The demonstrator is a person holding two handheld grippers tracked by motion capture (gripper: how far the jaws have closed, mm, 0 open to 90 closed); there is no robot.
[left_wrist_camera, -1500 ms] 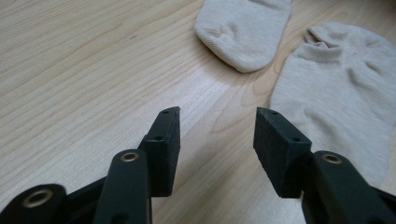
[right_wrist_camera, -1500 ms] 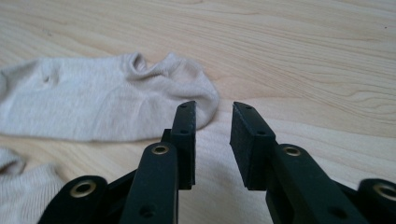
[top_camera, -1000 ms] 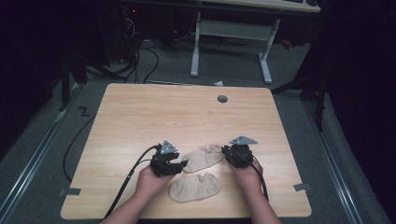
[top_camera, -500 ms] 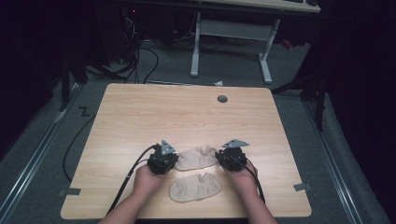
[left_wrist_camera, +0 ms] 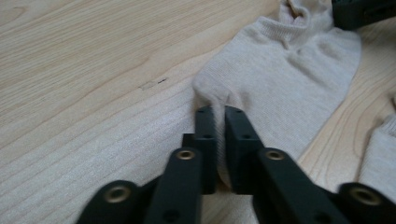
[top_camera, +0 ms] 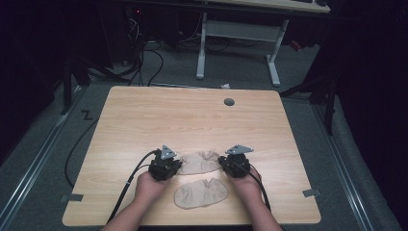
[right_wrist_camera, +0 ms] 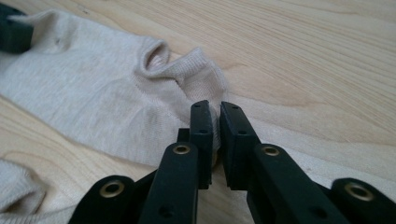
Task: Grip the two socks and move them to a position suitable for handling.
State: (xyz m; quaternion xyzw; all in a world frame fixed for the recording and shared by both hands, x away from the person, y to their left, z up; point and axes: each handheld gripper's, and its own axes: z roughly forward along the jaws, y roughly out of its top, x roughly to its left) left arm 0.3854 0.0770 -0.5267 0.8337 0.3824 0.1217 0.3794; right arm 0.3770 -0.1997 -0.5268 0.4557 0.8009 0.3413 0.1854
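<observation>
High view: a person's two hands come in from the near edge of a light wooden table [top_camera: 144, 120], each holding a black gripper. The left gripper [top_camera: 176, 165] sits at the left end of a beige ankle sock [top_camera: 201, 162] that lies flat across the table, and the right gripper [top_camera: 222, 161] sits at that sock's right end, so the sock spans the gap between them. A second beige sock [top_camera: 201, 194] lies just nearer the person, between the two wrists and apart from the first. A round grey grommet [top_camera: 229, 102] is set in the tabletop near the far edge, well away from the socks.

Left gripper view: the left gripper [left_wrist_camera: 219, 121] has just been closing, and its two black jaws stand nearly together, pinching a raised fold of the ankle sock [left_wrist_camera: 289, 74] at its rounded toe end. The rest of the sock lies flat on the wood and runs away toward the upper right. A bit of the second sock [left_wrist_camera: 380, 158] shows at the right edge.

Right gripper view: the right gripper [right_wrist_camera: 215, 116] has just been closing too; its jaws clamp the cuff end of the ankle sock [right_wrist_camera: 93, 93], right beside the open mouth of the sock. The second sock [right_wrist_camera: 18, 191] peeks in at the lower left corner.
</observation>
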